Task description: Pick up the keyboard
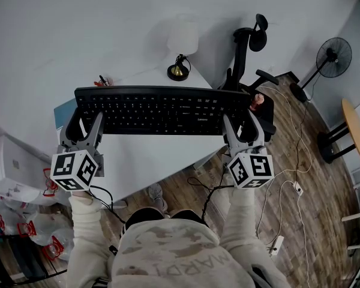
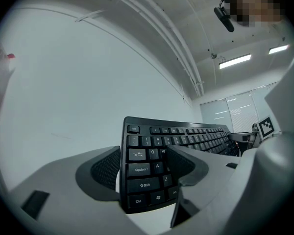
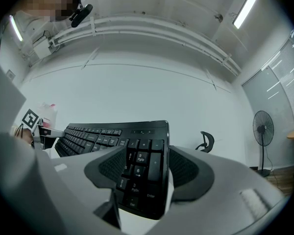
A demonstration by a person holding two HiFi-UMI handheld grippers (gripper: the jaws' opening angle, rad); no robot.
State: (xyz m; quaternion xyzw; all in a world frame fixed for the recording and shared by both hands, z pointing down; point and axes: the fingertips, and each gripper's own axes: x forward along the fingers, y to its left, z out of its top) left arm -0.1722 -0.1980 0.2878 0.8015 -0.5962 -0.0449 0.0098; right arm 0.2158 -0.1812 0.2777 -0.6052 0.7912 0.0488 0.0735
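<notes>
A black full-size keyboard (image 1: 162, 110) is held off the white table (image 1: 156, 161), one gripper at each short end. My left gripper (image 1: 87, 123) is shut on its left end; in the left gripper view the pads (image 2: 107, 169) clamp the keyboard (image 2: 186, 136) across the Tab, Caps Lock and Shift keys. My right gripper (image 1: 240, 126) is shut on the right end. In the right gripper view the number-pad end of the keyboard (image 3: 98, 133) sits between that gripper's (image 3: 146, 169) ribbed pads (image 3: 186, 169).
A lamp (image 1: 181, 50) with a black and gold base stands at the table's far side. An office chair (image 1: 249, 47) is to the right, with a standing fan (image 1: 333, 57) and a round wooden table (image 1: 355, 128) beyond. Cables and a power strip (image 1: 276, 245) lie on the wooden floor; bags (image 1: 24, 224) lie at the left.
</notes>
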